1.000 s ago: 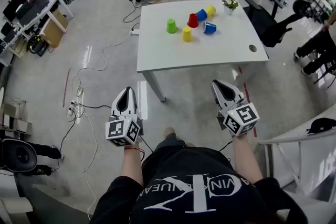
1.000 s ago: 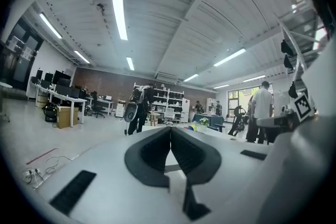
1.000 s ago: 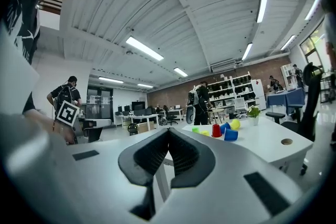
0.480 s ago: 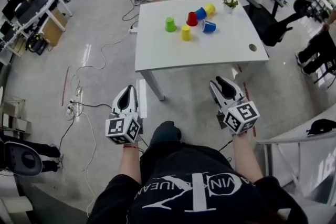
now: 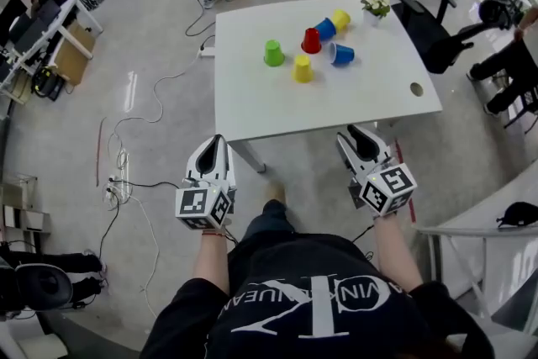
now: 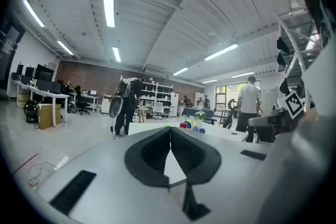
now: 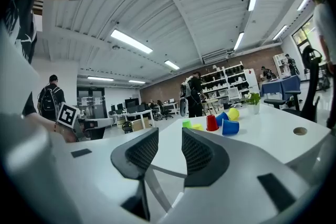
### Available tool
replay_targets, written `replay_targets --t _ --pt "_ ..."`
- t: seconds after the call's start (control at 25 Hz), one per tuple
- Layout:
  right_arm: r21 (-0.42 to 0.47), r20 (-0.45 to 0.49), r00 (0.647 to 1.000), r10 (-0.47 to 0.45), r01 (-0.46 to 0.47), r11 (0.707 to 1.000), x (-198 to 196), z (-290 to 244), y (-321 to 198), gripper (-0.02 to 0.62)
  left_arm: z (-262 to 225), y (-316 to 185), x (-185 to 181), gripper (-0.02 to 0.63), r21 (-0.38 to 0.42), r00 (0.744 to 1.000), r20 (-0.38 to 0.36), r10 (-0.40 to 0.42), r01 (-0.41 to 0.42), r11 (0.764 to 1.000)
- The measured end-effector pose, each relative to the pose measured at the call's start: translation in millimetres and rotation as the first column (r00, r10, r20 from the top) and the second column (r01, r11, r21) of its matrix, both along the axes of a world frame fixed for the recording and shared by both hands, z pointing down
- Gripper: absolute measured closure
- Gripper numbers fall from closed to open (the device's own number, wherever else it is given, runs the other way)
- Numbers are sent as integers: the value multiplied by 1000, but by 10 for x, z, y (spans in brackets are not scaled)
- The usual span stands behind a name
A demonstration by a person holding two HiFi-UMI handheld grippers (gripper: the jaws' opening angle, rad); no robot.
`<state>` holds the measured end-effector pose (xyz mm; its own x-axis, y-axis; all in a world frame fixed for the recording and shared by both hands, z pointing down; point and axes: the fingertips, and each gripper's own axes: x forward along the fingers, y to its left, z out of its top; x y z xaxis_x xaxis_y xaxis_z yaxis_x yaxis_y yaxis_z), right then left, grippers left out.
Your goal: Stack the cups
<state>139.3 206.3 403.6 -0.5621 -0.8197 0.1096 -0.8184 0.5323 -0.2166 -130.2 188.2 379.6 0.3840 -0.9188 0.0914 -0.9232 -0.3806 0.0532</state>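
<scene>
Here the left gripper [image 5: 215, 142] sits just off the near-left corner of the white table [image 5: 277, 101], its jaws pressed together with nothing between them, as the left gripper view shows [image 6: 170, 131]. All six cups stand on the far half of that table, well apart from both grippers. Leftmost is the green cup [image 5: 274, 53], mouth down; just to its right and a little nearer the table's front edge is the upright yellow cup [image 5: 302, 68], also mouth down. Behind that one stands the red cup [image 5: 312, 40], touching or nearly touching the tipped blue cup [image 5: 324, 29], which lies on its side against the tipped yellow cup [image 5: 340, 19] close to the table's far edge. A second blue cup [image 5: 341, 55] lies on its side right of the red one. A potted plant [image 5: 375, 6] stands at the table's far-right corner. The right gripper [image 5: 358, 133] hangs just off the table's near edge towards the right; its jaws have just been opening and stand apart, empty [image 7: 169, 135]
</scene>
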Motion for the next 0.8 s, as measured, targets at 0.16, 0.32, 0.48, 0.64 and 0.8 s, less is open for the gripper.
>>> replay_targets --t 0.16,0.32,0.48,0.64,0.8 --pt "-43 -13 1000 0 -1 999 -166 113 -428 456 87 -480 -140 601 -27 1000 -29 6 -7 1000" --pt "-83 -23 1000 10 -12 997 -265 220 -845 449 187 -871 -197 601 -52 999 -41 23 -25 998" --pt "-117 -34 999 16 -20 993 -402 313 -1169 441 287 -1202 -323 601 -85 998 -58 21 -26 996" --pt "-147 -53 998 33 -41 988 -472 397 -1465 432 315 -1531 -349 601 -92 997 -63 47 -52 994" --pt "-159 -70 995 76 -87 983 -491 459 -1785 416 344 -1862 -314 601 -87 993 -59 102 -107 990"
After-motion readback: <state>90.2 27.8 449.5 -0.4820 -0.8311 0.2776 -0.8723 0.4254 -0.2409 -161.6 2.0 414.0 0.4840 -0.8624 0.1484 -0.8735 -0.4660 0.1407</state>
